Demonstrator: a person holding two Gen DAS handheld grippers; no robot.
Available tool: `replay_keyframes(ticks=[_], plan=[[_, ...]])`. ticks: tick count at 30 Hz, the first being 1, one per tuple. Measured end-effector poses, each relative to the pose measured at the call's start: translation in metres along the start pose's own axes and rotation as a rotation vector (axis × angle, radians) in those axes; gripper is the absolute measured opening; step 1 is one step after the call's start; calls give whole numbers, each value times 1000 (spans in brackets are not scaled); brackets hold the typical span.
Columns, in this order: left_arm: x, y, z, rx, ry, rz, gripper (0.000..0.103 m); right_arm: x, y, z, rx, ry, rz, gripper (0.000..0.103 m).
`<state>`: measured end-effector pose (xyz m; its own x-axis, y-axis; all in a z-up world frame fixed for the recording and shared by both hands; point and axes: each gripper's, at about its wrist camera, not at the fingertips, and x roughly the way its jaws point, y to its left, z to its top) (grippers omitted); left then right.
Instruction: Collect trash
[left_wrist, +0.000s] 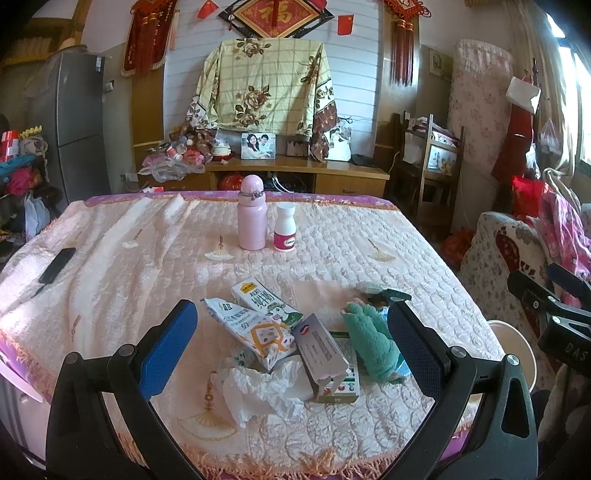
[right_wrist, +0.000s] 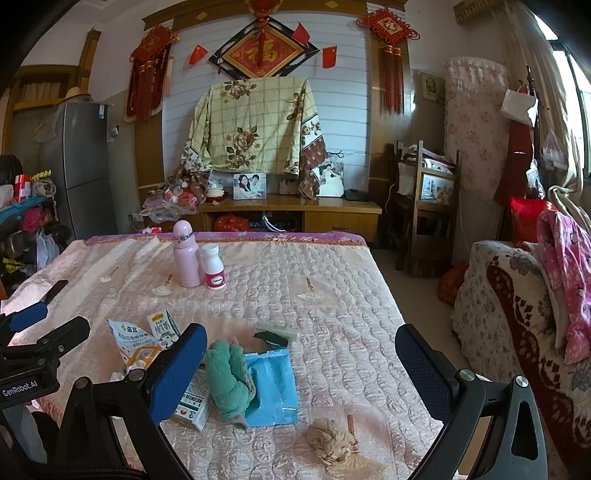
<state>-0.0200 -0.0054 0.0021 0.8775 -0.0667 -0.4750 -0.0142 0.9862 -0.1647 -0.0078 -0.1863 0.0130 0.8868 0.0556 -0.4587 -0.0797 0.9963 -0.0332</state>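
Trash lies in a heap near the bed's front edge. There is a milk carton, a white snack bag, a crumpled tissue and a grey box on a flat medicine box. A green fuzzy sock lies on a blue packet. A crumpled beige wad sits apart at the front. My left gripper hangs open just above the heap. My right gripper is open over the sock and blue packet.
A pink bottle and a white pill bottle stand mid-bed. A black comb lies at the left. A paper cup sits off the bed's right edge. An armchair stands right, a wooden cabinet behind.
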Motion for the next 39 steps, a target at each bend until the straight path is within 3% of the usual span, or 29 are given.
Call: replay_keyframes(ticks=[22, 39], plan=[[10, 25, -6, -1, 87, -41, 102, 9, -7, -1, 24, 40, 21, 101], [22, 41, -17, 11, 145, -7, 102, 12, -4, 0, -7, 73, 38, 101]])
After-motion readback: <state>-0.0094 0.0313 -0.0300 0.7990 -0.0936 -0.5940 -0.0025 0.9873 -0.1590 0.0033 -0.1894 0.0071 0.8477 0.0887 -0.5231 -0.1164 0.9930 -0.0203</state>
